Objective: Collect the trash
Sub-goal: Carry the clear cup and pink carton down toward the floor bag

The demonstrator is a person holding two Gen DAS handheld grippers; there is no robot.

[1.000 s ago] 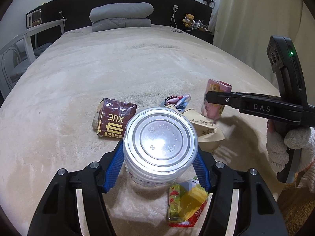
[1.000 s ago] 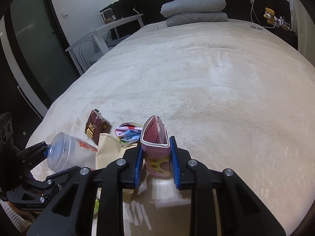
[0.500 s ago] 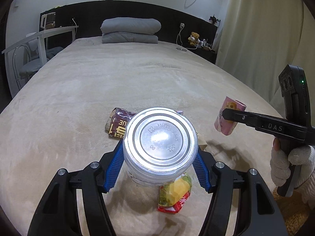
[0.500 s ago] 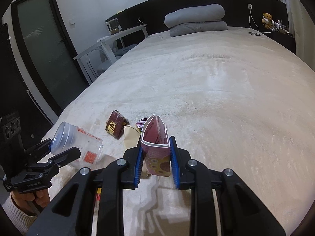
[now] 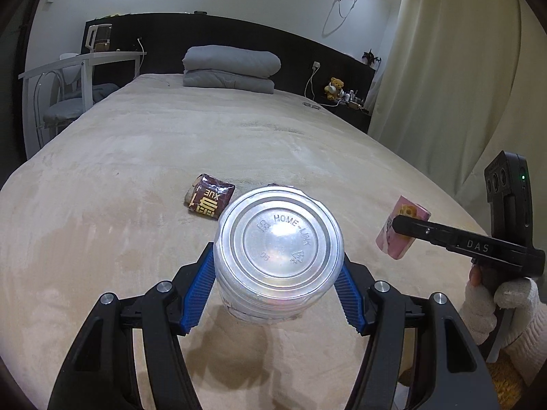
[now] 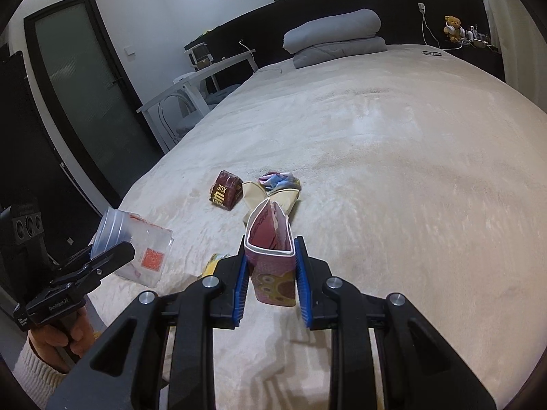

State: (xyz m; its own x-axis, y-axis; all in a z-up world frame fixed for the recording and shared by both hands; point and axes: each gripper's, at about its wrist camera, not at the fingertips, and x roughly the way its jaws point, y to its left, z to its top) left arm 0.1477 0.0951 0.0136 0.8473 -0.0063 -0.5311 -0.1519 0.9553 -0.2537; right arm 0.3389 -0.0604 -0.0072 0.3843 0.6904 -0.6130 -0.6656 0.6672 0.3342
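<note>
Left wrist view. The left gripper [image 5: 278, 294] clamps a clear plastic cup [image 5: 278, 256] between its blue pads, the cup's base turned toward the camera; the grip across the ribbed wall keeps the light, springy cup from slipping as it hangs clear of the bed [image 5: 136, 157]. At right, the right gripper [image 5: 398, 225], held by a gloved hand [image 5: 492, 304], carries a pink carton [image 5: 400, 227] in the air above the blanket. A brown wrapper [image 5: 210, 200] lies on the bed beyond the cup, not yet collected.

Right wrist view. The right gripper [image 6: 270, 270] is closed narrowly on the pink carton [image 6: 273, 266], pads pressing its flat sides so the open, torn top faces forward and up; squeezing the broad faces probably flattens the card and gives a firm hold. On the bed behind it remain the brown wrapper [image 6: 225, 191], a beige paper bag [image 6: 270, 201] and a crumpled pastel wrapper [image 6: 278, 181], lying close together, with a yellow packet [image 6: 213, 263] just beside the left finger. At left, the left gripper [image 6: 109, 256] holds the clear plastic cup [image 6: 133, 242] on its side, label outward. No bin shows in either view.
</note>
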